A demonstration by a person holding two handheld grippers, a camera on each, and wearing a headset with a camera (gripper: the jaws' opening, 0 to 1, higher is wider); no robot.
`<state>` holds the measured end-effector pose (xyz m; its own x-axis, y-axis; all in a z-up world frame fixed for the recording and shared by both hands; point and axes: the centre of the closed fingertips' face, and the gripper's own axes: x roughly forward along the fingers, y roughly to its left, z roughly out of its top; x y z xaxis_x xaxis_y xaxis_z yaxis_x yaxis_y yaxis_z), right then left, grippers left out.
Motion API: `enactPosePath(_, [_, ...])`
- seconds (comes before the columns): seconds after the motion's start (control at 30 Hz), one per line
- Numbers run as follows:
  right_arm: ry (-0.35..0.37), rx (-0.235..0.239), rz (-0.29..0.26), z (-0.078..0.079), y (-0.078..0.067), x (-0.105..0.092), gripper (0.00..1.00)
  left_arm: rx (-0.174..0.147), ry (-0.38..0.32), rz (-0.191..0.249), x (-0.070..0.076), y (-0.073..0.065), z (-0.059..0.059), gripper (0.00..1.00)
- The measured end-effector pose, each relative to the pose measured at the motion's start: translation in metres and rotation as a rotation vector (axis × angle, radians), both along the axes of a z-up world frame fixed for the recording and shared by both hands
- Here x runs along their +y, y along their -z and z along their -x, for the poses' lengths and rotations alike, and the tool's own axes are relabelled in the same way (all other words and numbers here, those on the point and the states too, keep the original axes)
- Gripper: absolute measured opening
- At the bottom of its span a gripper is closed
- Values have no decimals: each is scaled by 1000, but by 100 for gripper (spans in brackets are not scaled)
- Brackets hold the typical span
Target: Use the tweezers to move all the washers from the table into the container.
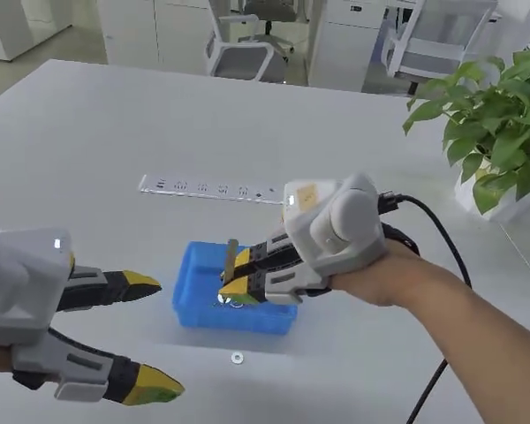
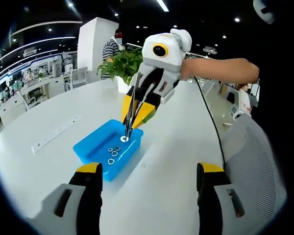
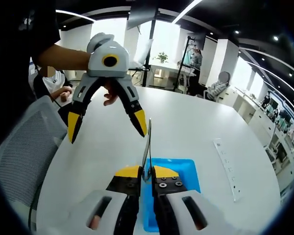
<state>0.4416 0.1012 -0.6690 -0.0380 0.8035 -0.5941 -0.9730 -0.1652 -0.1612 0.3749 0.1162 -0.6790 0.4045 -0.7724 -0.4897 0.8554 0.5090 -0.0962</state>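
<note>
Clamping the tweezers (image 3: 147,142), my right gripper (image 3: 146,172) has its fingers narrow on the handle, and the tips hang over the blue container (image 1: 238,320). A pale ring (image 2: 125,139) sits right at those tips, probably a washer, though I can't tell whether it is gripped or let go. Several washers (image 2: 112,153) lie in the container already. I see one loose washer (image 1: 237,358) on the counter (image 1: 115,141), just at six o'clock from the container in the head view, apart from the tweezers. My left gripper (image 1: 159,336) hangs at eight o'clock, fingers wide and empty. I judge the job nearly finished, with that washer left.
</note>
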Motion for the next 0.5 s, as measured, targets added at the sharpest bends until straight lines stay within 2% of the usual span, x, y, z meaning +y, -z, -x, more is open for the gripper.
enactPosePath(0.17, [1,-8,-18,-11,-3,1,9,6,-31,9,4,-1,0,91])
enactPosePath(0.5, [-15,5,-14,-30,9,7,9,-10,-75,38,9,-8,-3,99])
